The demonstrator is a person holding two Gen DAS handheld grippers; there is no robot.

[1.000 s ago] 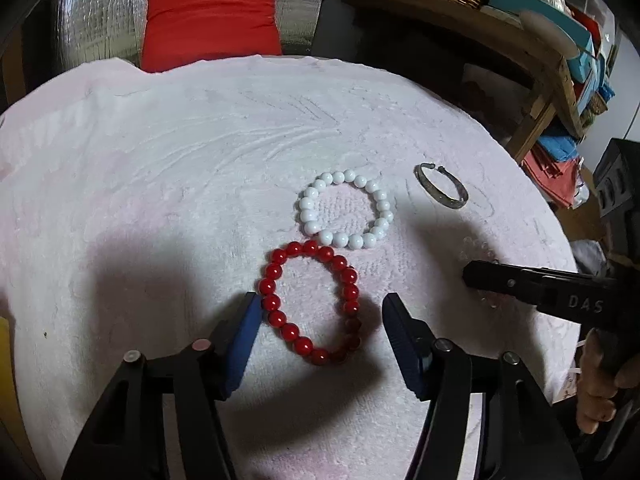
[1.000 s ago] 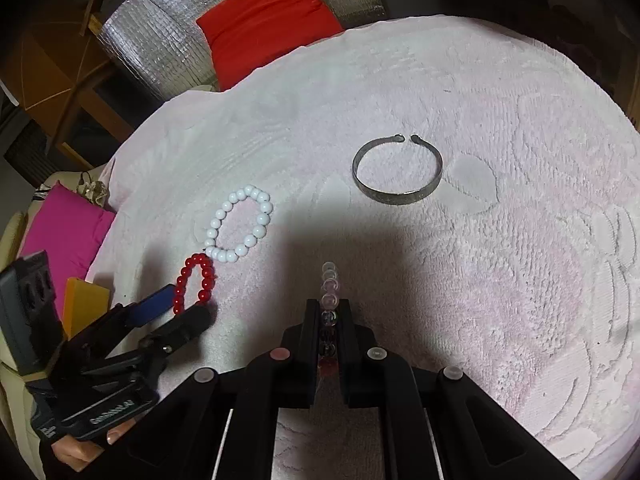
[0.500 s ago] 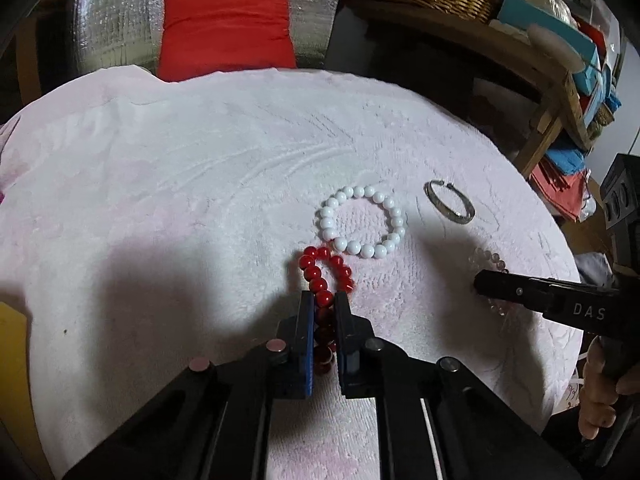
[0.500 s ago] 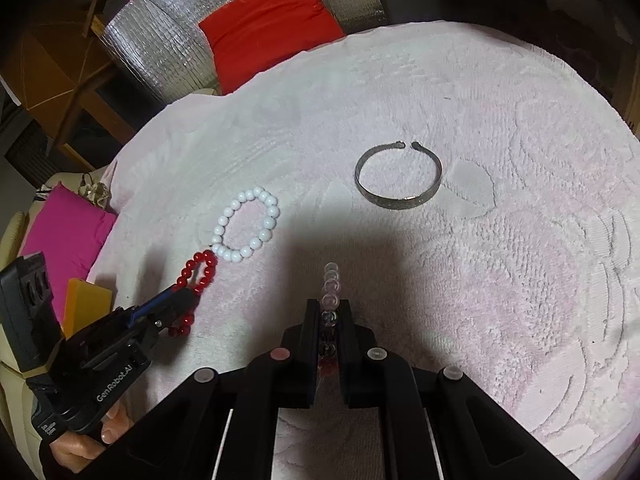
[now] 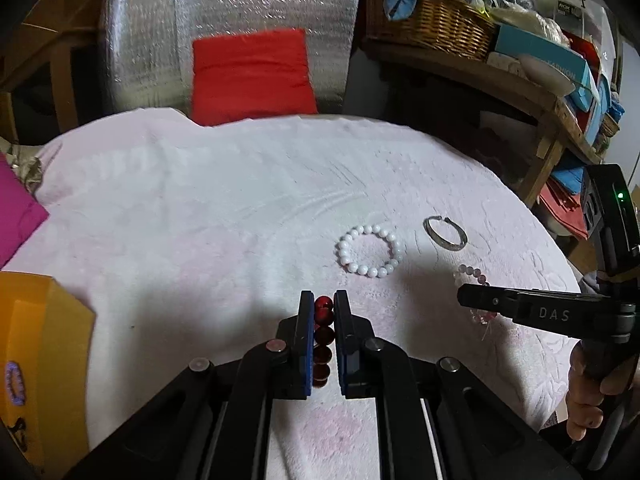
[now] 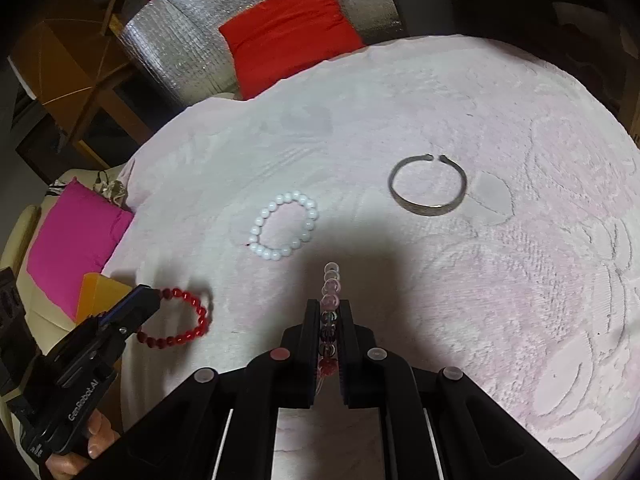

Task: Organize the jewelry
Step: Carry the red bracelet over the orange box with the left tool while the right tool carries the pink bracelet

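My left gripper (image 5: 323, 304) is shut on the red bead bracelet (image 5: 323, 334) and holds it lifted off the cloth; in the right wrist view the bracelet (image 6: 180, 320) hangs from that gripper (image 6: 154, 296). My right gripper (image 6: 330, 308) is shut on a pale pink bead bracelet (image 6: 330, 292), which also shows in the left wrist view (image 5: 474, 276). A white bead bracelet (image 5: 370, 250) (image 6: 285, 224) and a silver open bangle (image 5: 445, 233) (image 6: 427, 190) lie on the pink-white cloth (image 5: 200, 208).
A yellow box (image 5: 36, 360) with a purple bead ring on it sits at the table's left edge (image 6: 100, 292). A magenta cushion (image 6: 76, 240), a red cushion (image 5: 250, 74) on a silver chair, and cluttered wooden shelves (image 5: 520, 76) surround the table.
My left gripper closed on the red bracelet, then lifted it and drew back left, away from the white bracelet. My right gripper stayed shut on the pink bracelet, nearly still.
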